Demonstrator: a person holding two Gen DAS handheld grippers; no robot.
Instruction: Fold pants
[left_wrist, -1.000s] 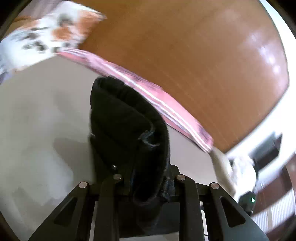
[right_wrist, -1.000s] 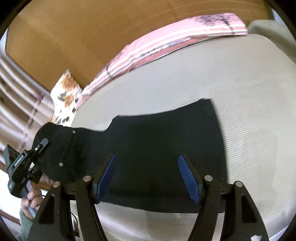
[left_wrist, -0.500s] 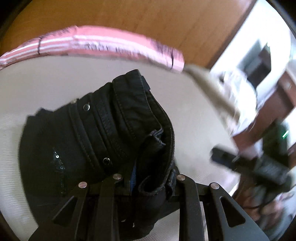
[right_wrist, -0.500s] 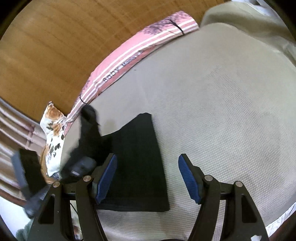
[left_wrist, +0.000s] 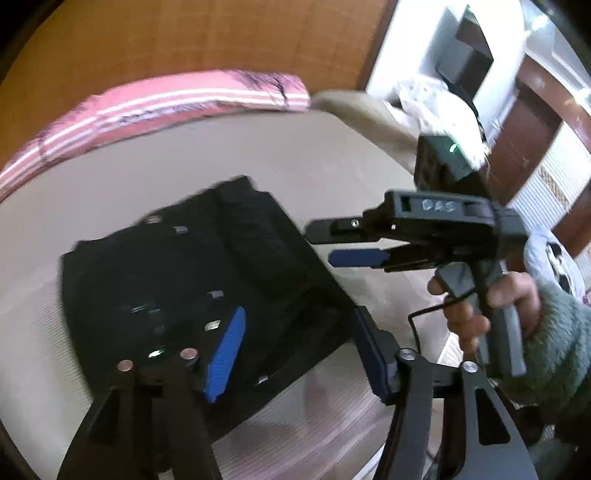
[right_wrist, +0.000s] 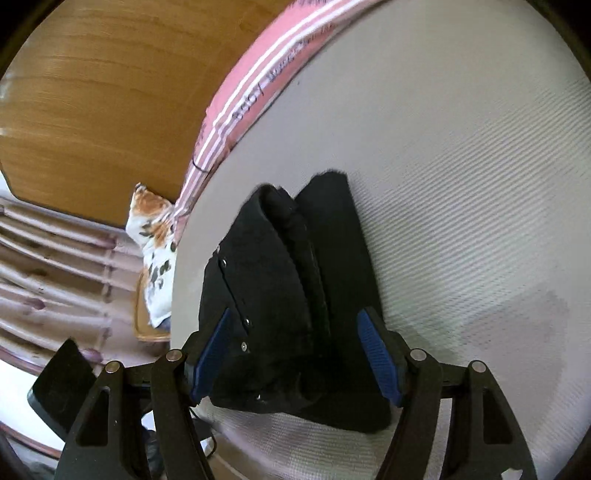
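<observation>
The black pants (left_wrist: 192, 280) lie folded in a compact stack on the beige bed sheet (left_wrist: 314, 162), metal rivets showing on top. My left gripper (left_wrist: 299, 354) is open and empty just above their near edge. My right gripper (right_wrist: 295, 358) is open, with its blue pads on either side of the folded pants (right_wrist: 295, 295), holding nothing. The right gripper also shows in the left wrist view (left_wrist: 351, 243), to the right of the pants, held in a hand.
A pink striped cloth (left_wrist: 155, 107) lies along the far edge of the bed against a wooden headboard (right_wrist: 110, 92). A floral pillow (right_wrist: 155, 240) sits at the bed's left side. Furniture and a door (left_wrist: 524, 122) stand beyond the bed at right.
My left gripper has let go of the waistband and opened. The pants now lie folded flat on the bed. The right gripper has moved in close over them.
</observation>
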